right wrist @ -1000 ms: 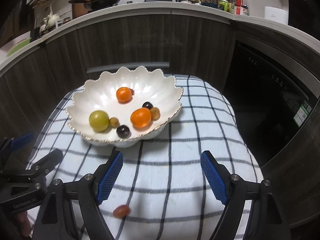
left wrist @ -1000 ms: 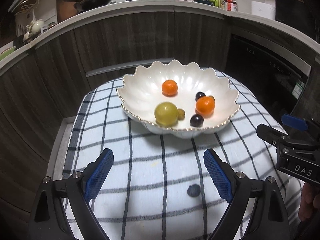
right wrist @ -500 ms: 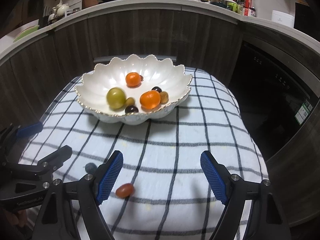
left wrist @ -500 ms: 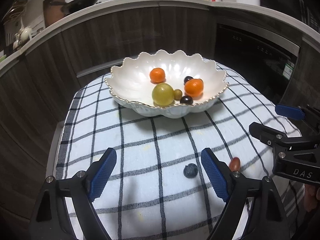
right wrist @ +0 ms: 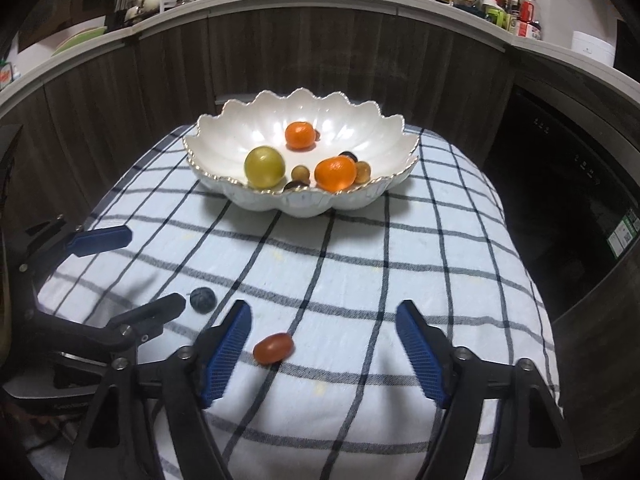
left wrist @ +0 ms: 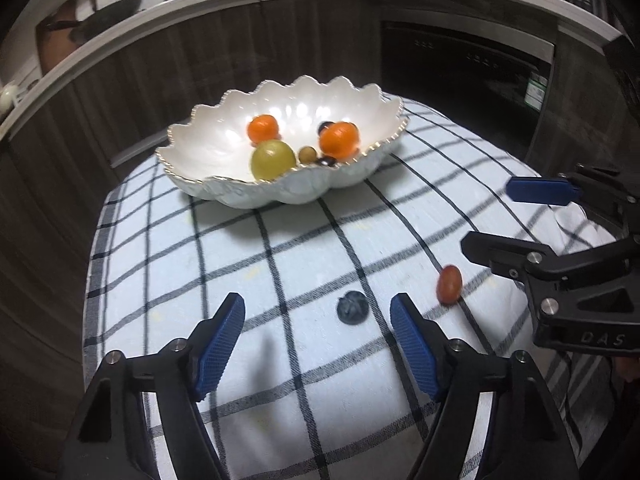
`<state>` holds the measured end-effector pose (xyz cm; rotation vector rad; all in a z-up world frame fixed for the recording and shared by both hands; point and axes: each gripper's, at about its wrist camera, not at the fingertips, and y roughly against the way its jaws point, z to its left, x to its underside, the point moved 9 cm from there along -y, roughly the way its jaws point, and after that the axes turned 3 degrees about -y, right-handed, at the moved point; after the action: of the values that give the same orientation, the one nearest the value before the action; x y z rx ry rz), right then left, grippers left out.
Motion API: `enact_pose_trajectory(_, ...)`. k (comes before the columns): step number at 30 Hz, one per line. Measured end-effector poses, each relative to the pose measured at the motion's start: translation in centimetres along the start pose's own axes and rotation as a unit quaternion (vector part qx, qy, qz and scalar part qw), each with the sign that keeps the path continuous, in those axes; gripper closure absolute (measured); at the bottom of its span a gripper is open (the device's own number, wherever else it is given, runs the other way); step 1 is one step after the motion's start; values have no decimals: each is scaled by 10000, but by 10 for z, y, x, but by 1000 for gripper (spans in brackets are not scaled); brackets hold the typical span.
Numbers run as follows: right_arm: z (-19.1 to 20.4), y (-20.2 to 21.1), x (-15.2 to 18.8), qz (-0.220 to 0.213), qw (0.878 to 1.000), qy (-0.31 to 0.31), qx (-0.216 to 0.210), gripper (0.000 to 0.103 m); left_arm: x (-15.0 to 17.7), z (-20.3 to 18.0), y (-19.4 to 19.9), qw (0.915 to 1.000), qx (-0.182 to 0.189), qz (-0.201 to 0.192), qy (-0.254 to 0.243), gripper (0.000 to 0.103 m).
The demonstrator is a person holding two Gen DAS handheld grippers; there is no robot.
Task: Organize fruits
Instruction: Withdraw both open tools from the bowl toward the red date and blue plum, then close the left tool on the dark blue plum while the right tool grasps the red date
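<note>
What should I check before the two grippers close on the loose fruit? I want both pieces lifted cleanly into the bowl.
1. Blueberry between the left gripper pads: ok, though it sits nearer the right-hand pad; jaws have just been closing, not yet touching it.
2. Red grape tomato between the right gripper pads: ok, but close to the left-hand pad; jaws have just been closing, no contact yet.
3. Grippers clear of each other: cannot tell; a left finger lies close to the right gripper's pad.
4. Scalloped white bowl has room: ok, bare space at its left side.
5. Checked cloth flat under both fruits: ok.
</note>
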<state>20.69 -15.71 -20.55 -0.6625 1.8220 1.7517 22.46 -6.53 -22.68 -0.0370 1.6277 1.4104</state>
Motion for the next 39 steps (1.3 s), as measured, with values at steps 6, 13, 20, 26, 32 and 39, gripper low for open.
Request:
enact_pose_trajectory(6,7,-7,8,157,9997,83,-160,41,6,-10,-9,9992,272,85,-283,38)
enact_pose_trajectory(13,14,-14,15,289,9990,170,-305,46,8,-14,-20,9979,481,142,-400,45)
enact_pose_trajectory(20,20,-26,23,500,9976,207,-441,52,9,-14,-30,9972,601,181,-410,50)
enact_pose_trajectory(26,26,-35,31,680,9958,244,-562,61,9,-14,-35,9970,652,193,-359,51)
enact_pose_trajectory(32,27,-40,34,761,9949,210,-629,65,8,-15,-36,9964,774,174,-297,56)
enact_pose_trajectory(39,29,-40,34,775,9940,194,-745,73,6,-21,-35,9962,784,133,-346,80)
